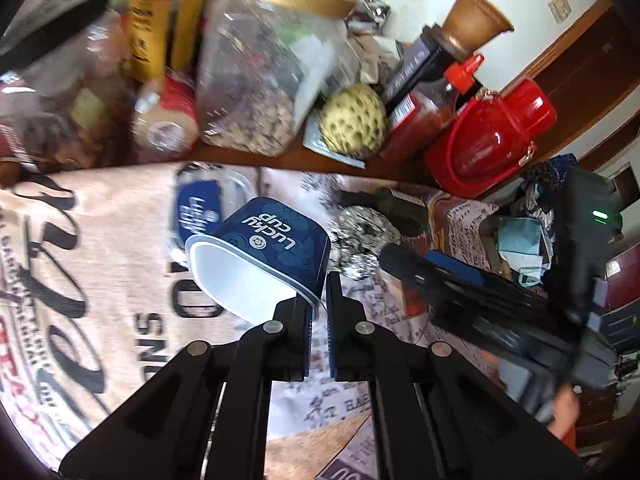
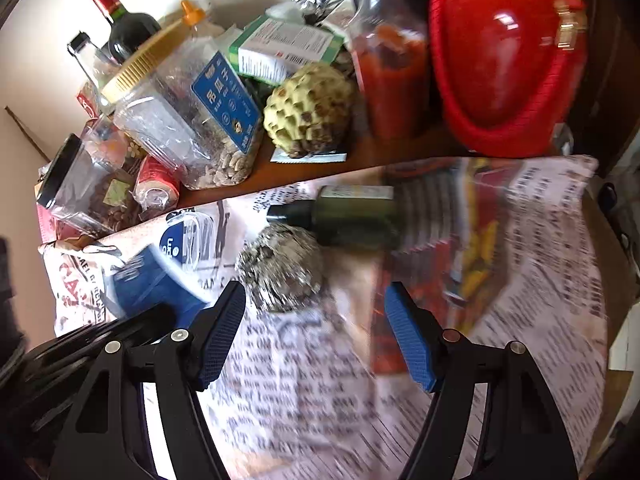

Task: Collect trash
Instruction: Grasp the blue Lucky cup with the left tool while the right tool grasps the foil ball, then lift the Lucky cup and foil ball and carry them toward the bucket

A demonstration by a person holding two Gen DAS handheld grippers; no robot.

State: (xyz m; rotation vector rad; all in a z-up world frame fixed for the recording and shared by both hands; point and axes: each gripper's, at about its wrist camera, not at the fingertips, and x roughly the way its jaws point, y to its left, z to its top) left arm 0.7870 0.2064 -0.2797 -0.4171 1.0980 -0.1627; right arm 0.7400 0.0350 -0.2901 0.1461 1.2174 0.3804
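1. Left wrist view: I judge I'm at the pickup step. My left gripper (image 1: 319, 312), low in the centre of the frame, has its jaws drawn nearly together, pinching the thin white rim of the dark-blue plastic "Lucky cup" tub (image 1: 264, 256), which lies tipped on its side on the printed newspaper covering (image 1: 88, 264). Its clear lid with a blue label (image 1: 200, 204) lies just behind, toward the upper left. The next move, I think, calls for a lift without letting that thin rim slip.

2. Right wrist view: my right gripper (image 2: 314, 336) stands about half open and holds nothing. The crumpled silver foil ball (image 2: 280, 272) sits just ahead of the fingertips at centre frame, touching neither pad; it looks like my next target. The blue tub shows blurred at lower left.
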